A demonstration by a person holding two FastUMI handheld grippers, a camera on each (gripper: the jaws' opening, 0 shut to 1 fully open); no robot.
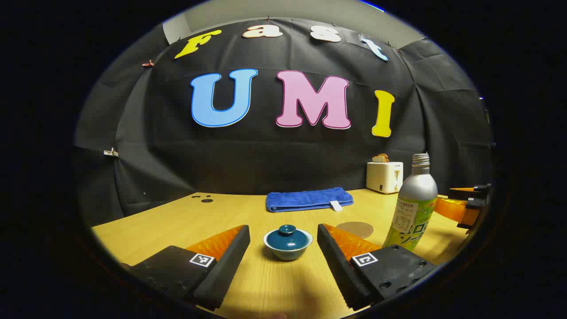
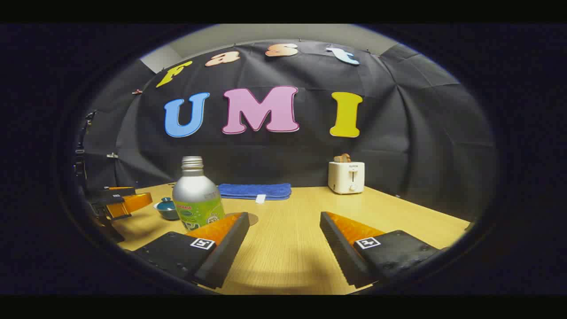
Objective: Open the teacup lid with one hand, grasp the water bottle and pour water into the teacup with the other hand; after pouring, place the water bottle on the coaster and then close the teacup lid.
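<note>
A small pale teacup (image 1: 288,251) with a teal knobbed lid (image 1: 288,238) stands on the wooden table (image 1: 274,288), lid on. My left gripper (image 1: 283,228) is open just in front of it, one finger to each side, touching nothing. A silver bottle with a green label (image 1: 412,208) stands upright to the right, beside a round brown coaster (image 1: 355,229). In the right gripper view, my right gripper (image 2: 283,217) is open over bare table. The bottle (image 2: 197,199) stands ahead of its left finger, partly hiding the coaster (image 2: 252,218). The teacup (image 2: 167,208) and the left gripper (image 2: 133,200) lie farther left.
A folded blue towel (image 1: 308,198) lies at the back of the table. A white toaster (image 1: 384,176) with toast in it stands at the back right. The table's far right edge (image 2: 425,208) runs near the booth's cloth wall.
</note>
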